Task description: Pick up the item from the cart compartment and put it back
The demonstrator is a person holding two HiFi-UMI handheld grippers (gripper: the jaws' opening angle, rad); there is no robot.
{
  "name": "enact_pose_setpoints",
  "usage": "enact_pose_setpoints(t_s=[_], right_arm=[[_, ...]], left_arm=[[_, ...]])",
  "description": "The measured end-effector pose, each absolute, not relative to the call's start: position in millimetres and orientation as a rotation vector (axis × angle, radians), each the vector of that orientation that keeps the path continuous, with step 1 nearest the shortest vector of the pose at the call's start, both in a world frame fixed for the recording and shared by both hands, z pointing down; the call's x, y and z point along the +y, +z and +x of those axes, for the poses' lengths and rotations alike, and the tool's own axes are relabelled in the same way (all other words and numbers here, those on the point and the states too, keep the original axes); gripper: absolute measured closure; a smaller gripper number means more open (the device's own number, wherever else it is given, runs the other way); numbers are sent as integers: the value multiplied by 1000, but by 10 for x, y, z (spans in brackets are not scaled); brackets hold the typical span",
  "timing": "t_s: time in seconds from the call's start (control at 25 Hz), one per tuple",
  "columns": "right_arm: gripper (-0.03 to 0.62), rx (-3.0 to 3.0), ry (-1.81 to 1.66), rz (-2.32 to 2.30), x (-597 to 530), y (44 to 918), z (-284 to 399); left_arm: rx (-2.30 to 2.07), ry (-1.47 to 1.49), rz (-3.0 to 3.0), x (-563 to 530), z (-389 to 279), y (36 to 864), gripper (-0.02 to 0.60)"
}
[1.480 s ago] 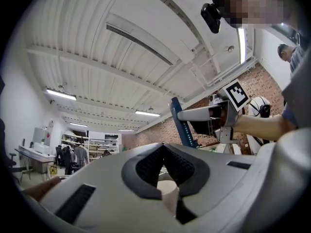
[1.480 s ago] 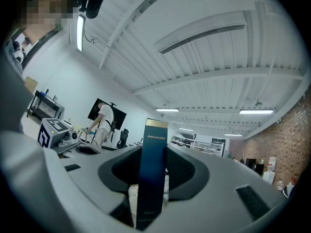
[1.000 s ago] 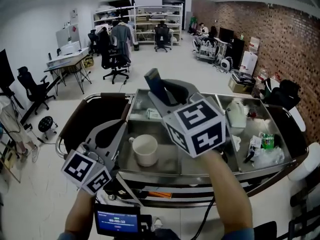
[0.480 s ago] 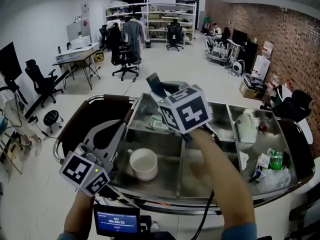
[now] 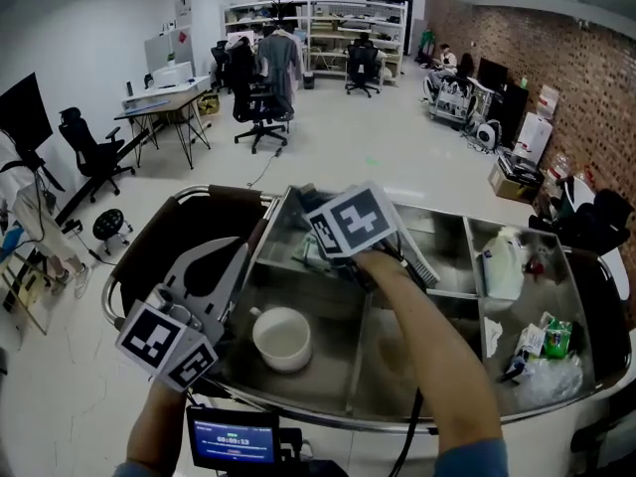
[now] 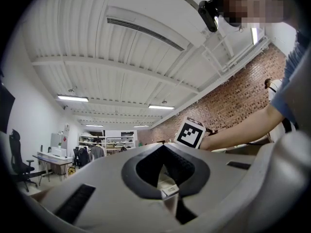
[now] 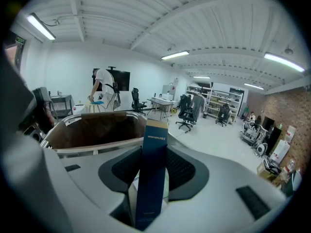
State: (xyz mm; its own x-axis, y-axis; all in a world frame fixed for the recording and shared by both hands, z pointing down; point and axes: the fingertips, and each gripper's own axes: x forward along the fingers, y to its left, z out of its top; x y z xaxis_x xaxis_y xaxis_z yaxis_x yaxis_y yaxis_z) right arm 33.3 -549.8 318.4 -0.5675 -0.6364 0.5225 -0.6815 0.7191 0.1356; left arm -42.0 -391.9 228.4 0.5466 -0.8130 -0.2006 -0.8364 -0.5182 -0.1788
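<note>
A tall dark-blue box (image 7: 153,169) stands upright between the jaws of my right gripper (image 7: 154,152), which is shut on it. In the head view the right gripper (image 5: 310,229) reaches down over the cart's far middle-left compartment. Its marker cube (image 5: 353,222) hides the box there. My left gripper (image 5: 237,251) hovers at the cart's near left corner. Its jaws (image 6: 164,145) meet at the tips with nothing held. A white mug (image 5: 281,339) sits in the near compartment.
The steel cart (image 5: 199,199) has several compartments. On the right these hold a white jug (image 5: 500,262), a green packet (image 5: 556,338) and plastic wrapping. A small screen (image 5: 234,437) sits below the cart's front edge. Office chairs and desks stand beyond, and a person (image 7: 103,89) is far off.
My right gripper has carried the blue box away from me and lower, toward the far compartment. The left gripper has stayed put.
</note>
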Motion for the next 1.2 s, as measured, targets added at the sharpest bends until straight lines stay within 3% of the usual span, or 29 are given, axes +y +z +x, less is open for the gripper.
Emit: enact_pose_setpoints(t_s=[0.68, 0.84, 1.2], right_arm=[[396, -2309, 0, 983, -5643, 3453, 328], [332, -2330, -32, 1023, -5674, 3402, 351], [332, -2328, -43, 1015, -5603, 3349, 330]], left_arm=[[1406, 134, -2517, -3963, -465, 2275, 569], [1402, 138, -2518, -3956, -454, 2276, 569], [1394, 133, -2528, -3932, -481, 2260, 569]])
